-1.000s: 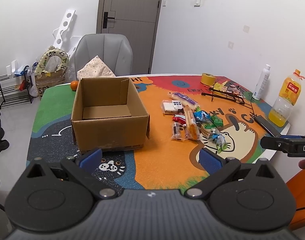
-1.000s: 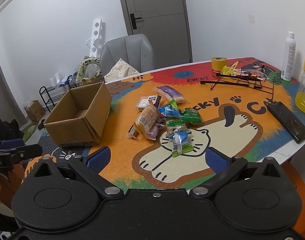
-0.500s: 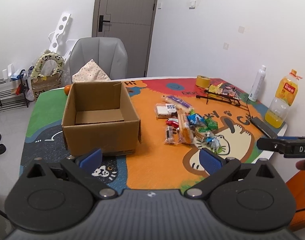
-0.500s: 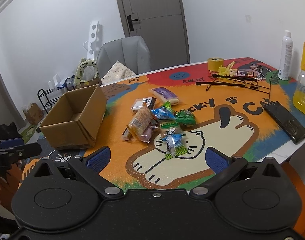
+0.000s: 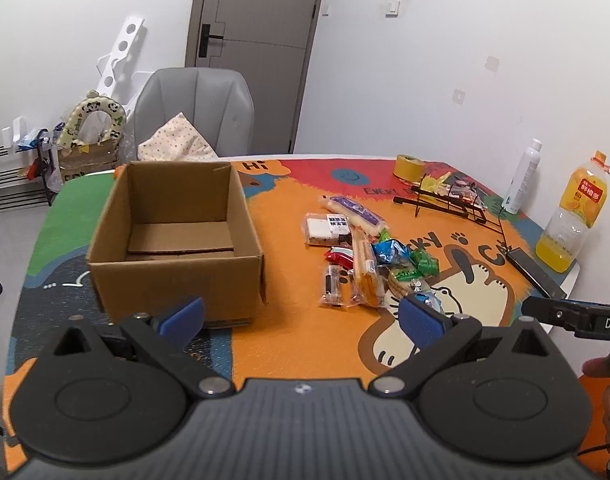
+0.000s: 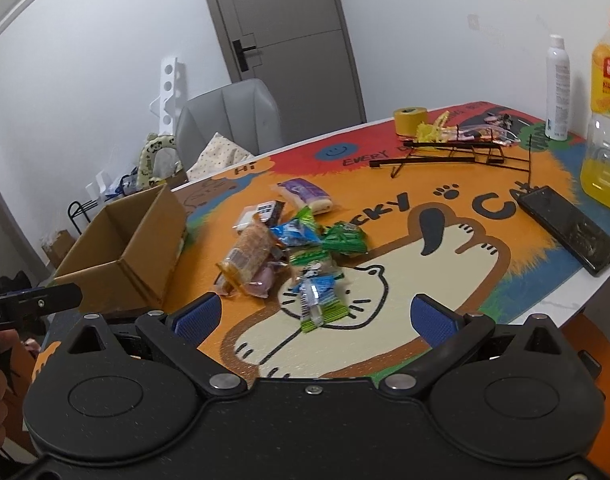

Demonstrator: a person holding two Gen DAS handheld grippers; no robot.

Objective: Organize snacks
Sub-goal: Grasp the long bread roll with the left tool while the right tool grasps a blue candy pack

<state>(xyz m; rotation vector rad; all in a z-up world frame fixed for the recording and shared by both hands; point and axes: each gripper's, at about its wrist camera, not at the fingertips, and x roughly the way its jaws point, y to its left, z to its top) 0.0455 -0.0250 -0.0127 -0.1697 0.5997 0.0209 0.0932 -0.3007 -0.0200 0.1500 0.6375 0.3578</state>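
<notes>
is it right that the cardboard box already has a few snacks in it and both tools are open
Not quite. The left wrist view shows the cardboard box empty; the snacks lie beside it on the table mat. The left tool and right tool are open.

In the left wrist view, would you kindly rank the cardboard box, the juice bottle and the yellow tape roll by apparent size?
1. Cardboard box, largest.
2. Juice bottle.
3. Yellow tape roll, smallest, though farthest away.
</notes>
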